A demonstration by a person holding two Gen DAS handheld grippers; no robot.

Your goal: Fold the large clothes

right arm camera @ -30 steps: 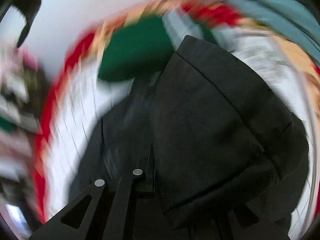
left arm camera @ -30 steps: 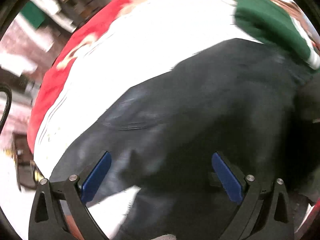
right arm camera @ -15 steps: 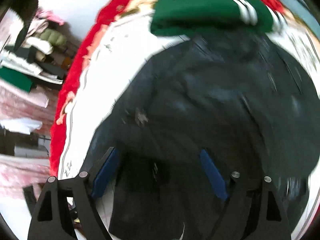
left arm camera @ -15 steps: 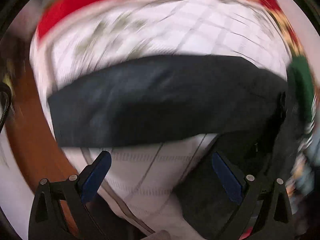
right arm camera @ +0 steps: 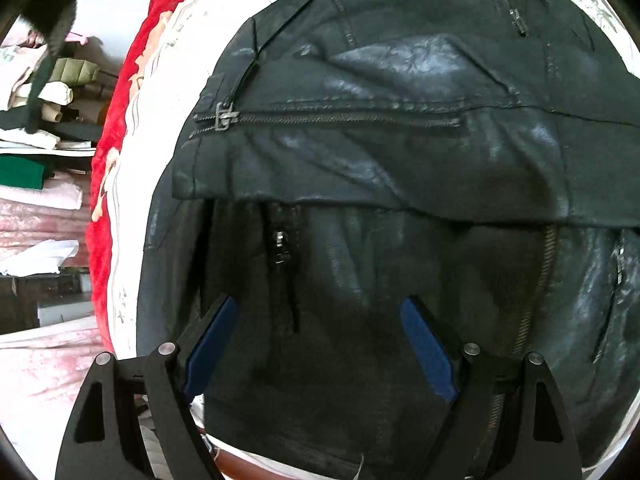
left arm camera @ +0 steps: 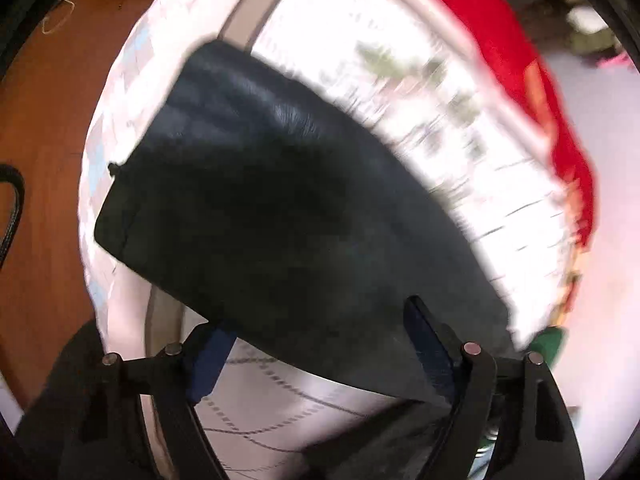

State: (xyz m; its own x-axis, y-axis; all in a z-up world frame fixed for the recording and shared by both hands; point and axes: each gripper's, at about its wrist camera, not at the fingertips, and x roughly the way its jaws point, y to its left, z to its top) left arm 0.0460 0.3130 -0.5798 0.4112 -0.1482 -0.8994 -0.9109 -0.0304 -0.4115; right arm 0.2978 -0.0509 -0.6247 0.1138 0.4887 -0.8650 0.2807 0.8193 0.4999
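— Jacket [right arm camera: 400, 168] lies spread on the white cloth [left arm camera: 400, 92], one sleeve [left arm camera: 288, 220] stretched toward the cloth's edge by the wooden tabletop [left arm camera: 44, 120].

— And the grippers?

— Right gripper [right arm camera: 320, 344] hovers empty, jaws apart. Left gripper [left arm camera: 320, 344] is closing around the sleeve (likely to fold it inward), pads not yet pressing.

Bright daylight, left wrist view motion-blurred, right wrist view sharp, fisheye bending at edges
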